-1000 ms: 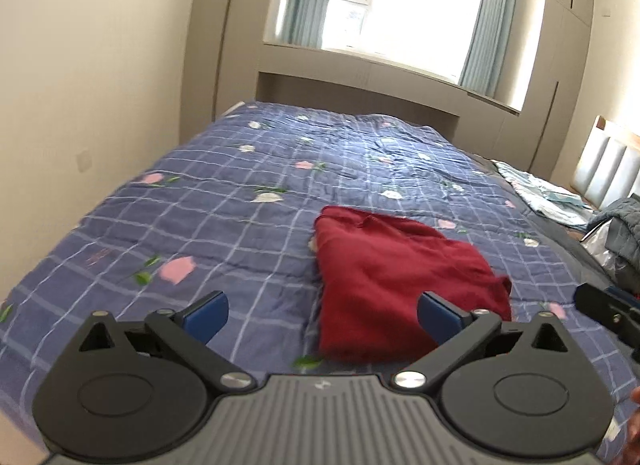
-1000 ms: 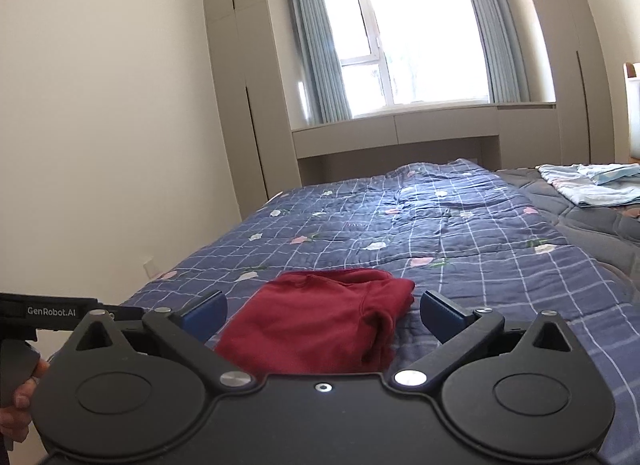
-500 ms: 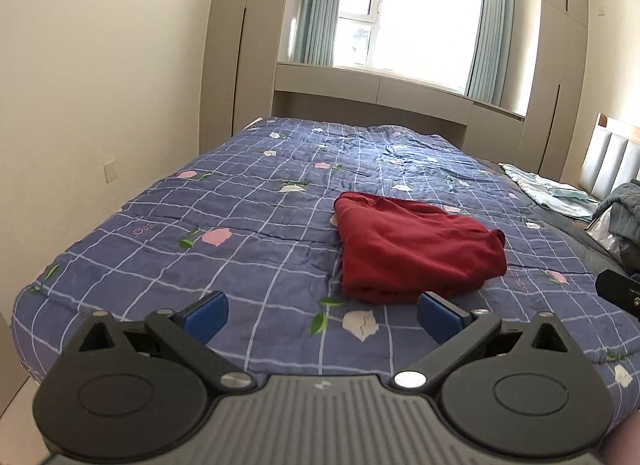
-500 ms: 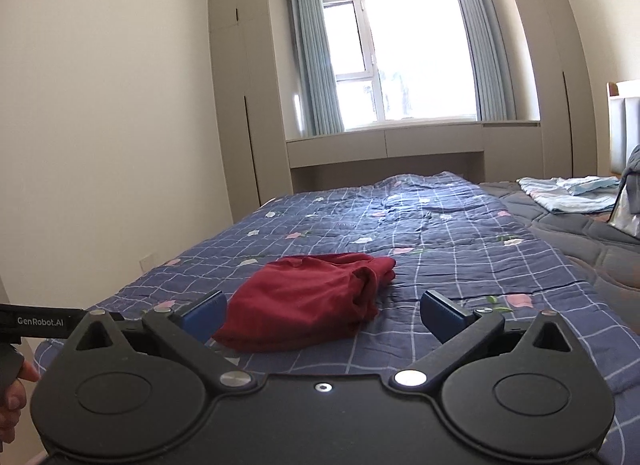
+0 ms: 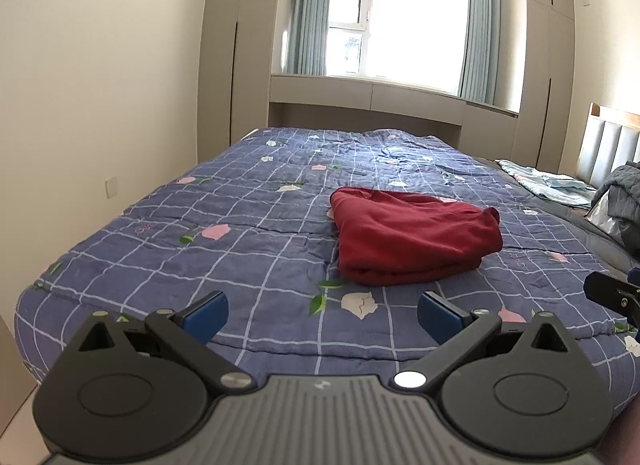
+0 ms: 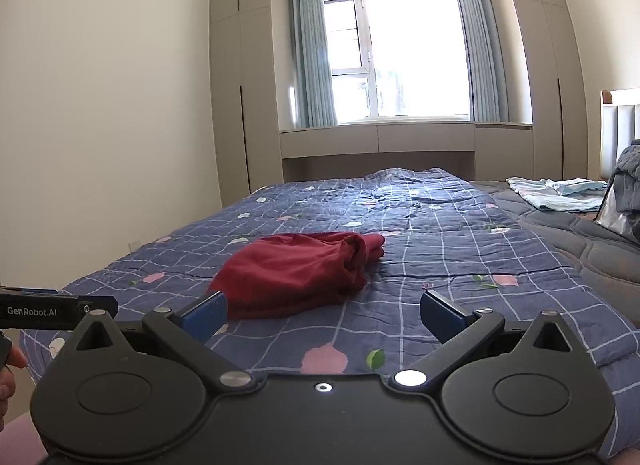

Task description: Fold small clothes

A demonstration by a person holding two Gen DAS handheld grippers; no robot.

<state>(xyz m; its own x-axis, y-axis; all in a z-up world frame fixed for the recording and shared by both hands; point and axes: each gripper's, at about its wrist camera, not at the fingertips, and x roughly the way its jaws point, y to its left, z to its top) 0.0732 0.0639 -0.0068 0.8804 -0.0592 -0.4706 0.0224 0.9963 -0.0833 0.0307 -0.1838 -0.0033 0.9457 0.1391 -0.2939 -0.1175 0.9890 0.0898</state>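
Observation:
A dark red garment [image 5: 412, 237] lies folded in a compact bundle on the blue checked quilt [image 5: 240, 233]. It also shows in the right wrist view [image 6: 296, 273]. My left gripper [image 5: 322, 315] is open and empty, held back near the bed's front edge, short of the garment. My right gripper [image 6: 324, 315] is open and empty, also short of the garment, with its left pad [image 6: 204, 315] in line with the garment's near edge. The right gripper's tip shows at the right edge of the left wrist view [image 5: 612, 295].
A light blue folded cloth [image 6: 556, 193] and dark grey clothes [image 6: 628, 181] lie at the far right by the headboard [image 5: 612, 153]. A wall [image 5: 100, 105] runs along the left. Window and cabinets [image 6: 400, 141] stand beyond the bed.
Both grippers have drawn back and away from the red garment toward the bed's front edge. The garment stays folded where it was. Both stay open.

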